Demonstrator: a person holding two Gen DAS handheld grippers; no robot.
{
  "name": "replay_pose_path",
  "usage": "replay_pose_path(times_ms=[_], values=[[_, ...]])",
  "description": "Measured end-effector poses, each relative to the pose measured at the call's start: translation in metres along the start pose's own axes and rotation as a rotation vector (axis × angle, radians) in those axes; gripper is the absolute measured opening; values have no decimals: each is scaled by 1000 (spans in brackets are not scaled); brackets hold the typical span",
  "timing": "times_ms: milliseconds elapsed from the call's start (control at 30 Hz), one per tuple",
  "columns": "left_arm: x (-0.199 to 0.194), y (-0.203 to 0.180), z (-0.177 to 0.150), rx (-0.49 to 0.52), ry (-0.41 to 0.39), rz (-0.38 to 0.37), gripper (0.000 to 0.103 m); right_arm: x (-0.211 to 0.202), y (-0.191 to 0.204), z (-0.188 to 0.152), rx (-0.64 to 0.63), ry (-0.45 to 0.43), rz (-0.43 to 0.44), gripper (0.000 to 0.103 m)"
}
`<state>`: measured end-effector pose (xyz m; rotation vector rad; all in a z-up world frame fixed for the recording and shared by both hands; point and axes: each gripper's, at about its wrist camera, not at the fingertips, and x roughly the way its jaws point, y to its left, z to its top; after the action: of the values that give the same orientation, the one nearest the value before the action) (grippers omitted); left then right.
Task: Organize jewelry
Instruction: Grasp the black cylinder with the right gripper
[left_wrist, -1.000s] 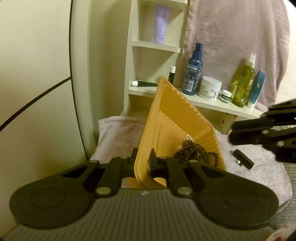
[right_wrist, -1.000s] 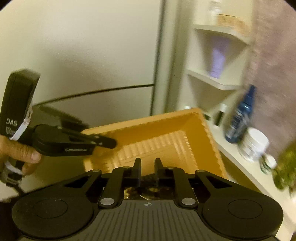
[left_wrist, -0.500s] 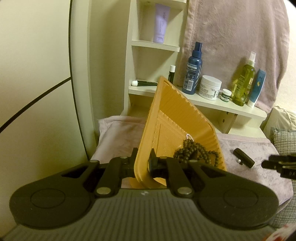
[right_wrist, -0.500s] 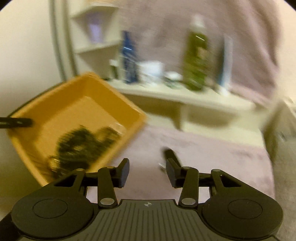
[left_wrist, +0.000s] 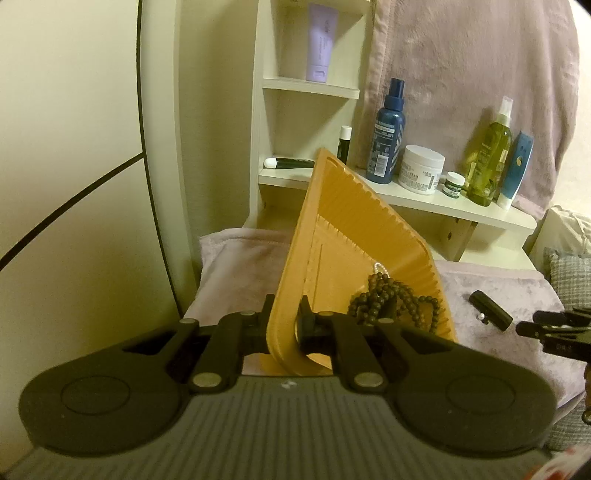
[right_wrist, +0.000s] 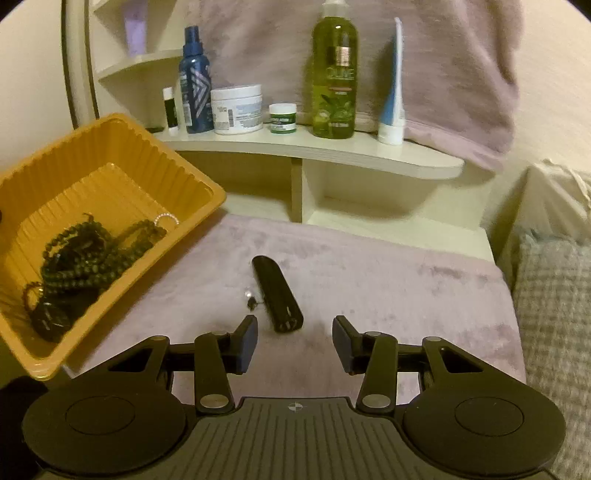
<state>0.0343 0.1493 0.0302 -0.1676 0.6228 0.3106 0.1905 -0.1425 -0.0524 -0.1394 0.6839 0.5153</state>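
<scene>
Jaws: left gripper (left_wrist: 284, 325) clenched on tilted orange tray (left_wrist: 354, 236); right gripper (right_wrist: 294, 341) released; tray's near corner hidden.

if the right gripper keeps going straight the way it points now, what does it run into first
Most likely the black case lying on the mauve cloth. The right gripper is open and empty, and the case's near end sits just ahead between its fingers, slightly left of centre. Depth is hard to judge; it might meet the cloth beside it instead.

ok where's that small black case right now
The small black case lies on the purple cloth, right of the orange tray and just ahead of the open right gripper in the right wrist view.
</scene>
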Motion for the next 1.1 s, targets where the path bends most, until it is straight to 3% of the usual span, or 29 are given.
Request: replay_pose_path(times_ms=[200, 467, 900, 1100], values=[[0, -1, 0, 6, 4, 8, 8, 25, 3, 11, -100, 25, 7, 45], [1, 0, 0, 5, 10, 11, 8, 52, 10, 22, -188, 89, 28, 24], [2, 0, 0, 5, 9, 13, 8, 11, -15, 17, 10, 17, -6, 23], [2, 0, -1, 9, 6, 12, 8, -16, -4, 25, 16, -19, 48, 23]])
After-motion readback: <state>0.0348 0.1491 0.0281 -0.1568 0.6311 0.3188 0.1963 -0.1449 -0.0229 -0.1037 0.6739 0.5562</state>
